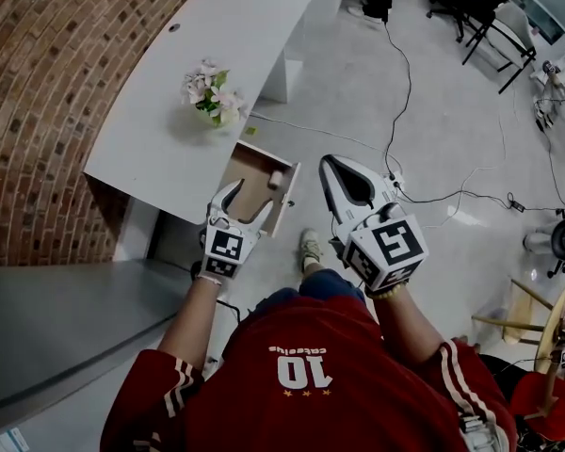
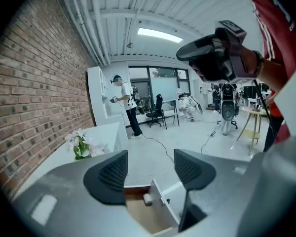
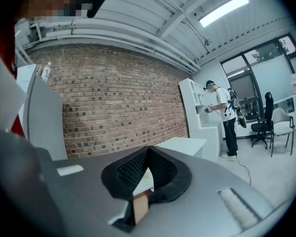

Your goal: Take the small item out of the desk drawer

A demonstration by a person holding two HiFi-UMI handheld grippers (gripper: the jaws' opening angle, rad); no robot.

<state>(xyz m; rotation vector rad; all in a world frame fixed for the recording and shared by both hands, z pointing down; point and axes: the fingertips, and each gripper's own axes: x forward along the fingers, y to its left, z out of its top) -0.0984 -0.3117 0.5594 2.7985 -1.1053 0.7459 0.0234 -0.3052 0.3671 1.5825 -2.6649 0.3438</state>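
Note:
The white desk has its wooden drawer pulled out toward me. A small pale item lies inside it against the drawer front. My left gripper hovers open just above the drawer, nothing between its fingers. In the left gripper view the item shows below and between the spread pads of the left gripper, apart from them. My right gripper is held shut and empty to the right of the drawer, over the floor. In its own view the right gripper has its pads meeting at the tip.
A vase of pink flowers stands on the desk behind the drawer. A brick wall runs along the left. Cables trail across the floor, with chairs further off. A person stands by a white shelf far away.

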